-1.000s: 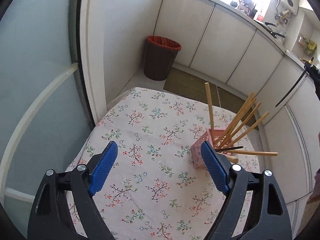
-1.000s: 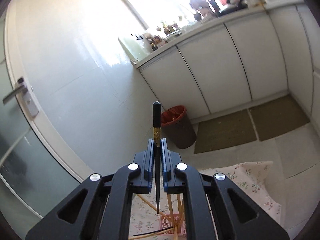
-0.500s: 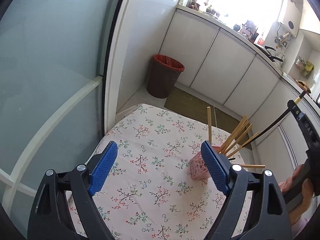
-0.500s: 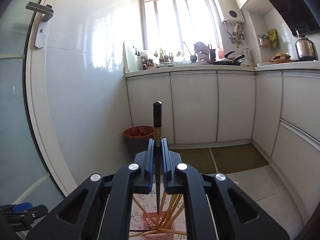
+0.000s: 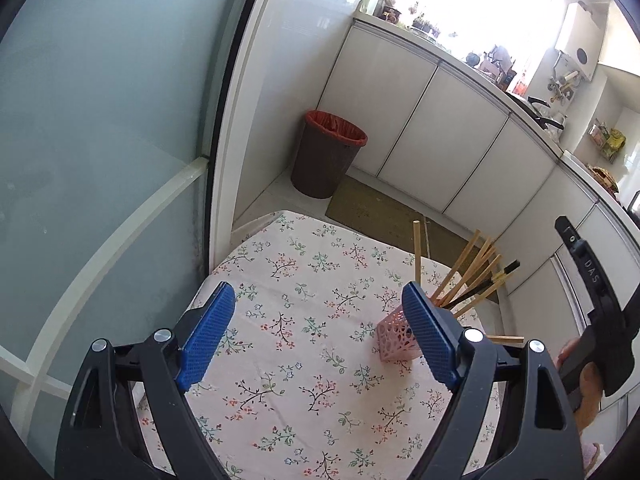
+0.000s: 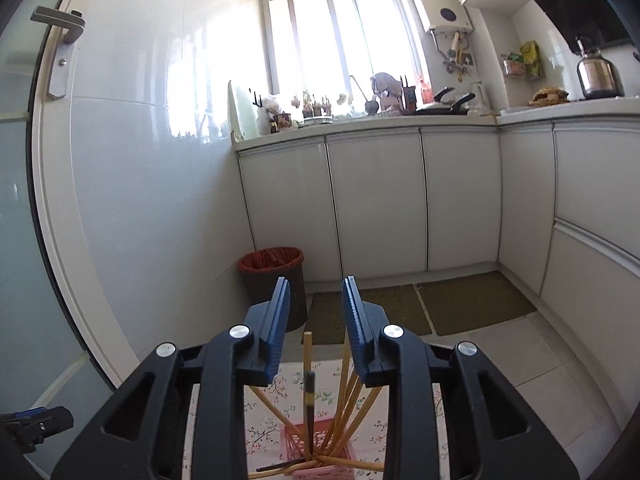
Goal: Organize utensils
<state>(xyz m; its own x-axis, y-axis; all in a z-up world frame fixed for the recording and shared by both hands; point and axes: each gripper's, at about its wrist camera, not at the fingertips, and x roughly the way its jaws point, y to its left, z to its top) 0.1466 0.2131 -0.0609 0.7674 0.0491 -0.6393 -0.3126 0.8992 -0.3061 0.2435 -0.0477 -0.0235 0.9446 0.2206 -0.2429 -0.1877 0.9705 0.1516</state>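
A pink lattice utensil holder (image 5: 396,340) stands on the floral tablecloth (image 5: 288,344), with several wooden chopsticks (image 5: 460,268) fanned out of it. A black chopstick (image 6: 309,404) stands in the holder (image 6: 316,446) among the wooden ones (image 6: 344,396). My right gripper (image 6: 316,320) is open and empty, directly above the holder; its body shows at the right of the left wrist view (image 5: 592,300). My left gripper (image 5: 320,340) is open and empty above the table, its right finger (image 5: 428,340) beside the holder.
A brown bin with a red liner (image 5: 326,152) stands on the floor by the white cabinets (image 6: 380,200). Floor mats (image 6: 472,300) lie before the cabinets. A glass door (image 5: 100,140) is at the left.
My right gripper has opened and let go of the black chopstick, which has dropped into the holder. Both views have tilted up a little.
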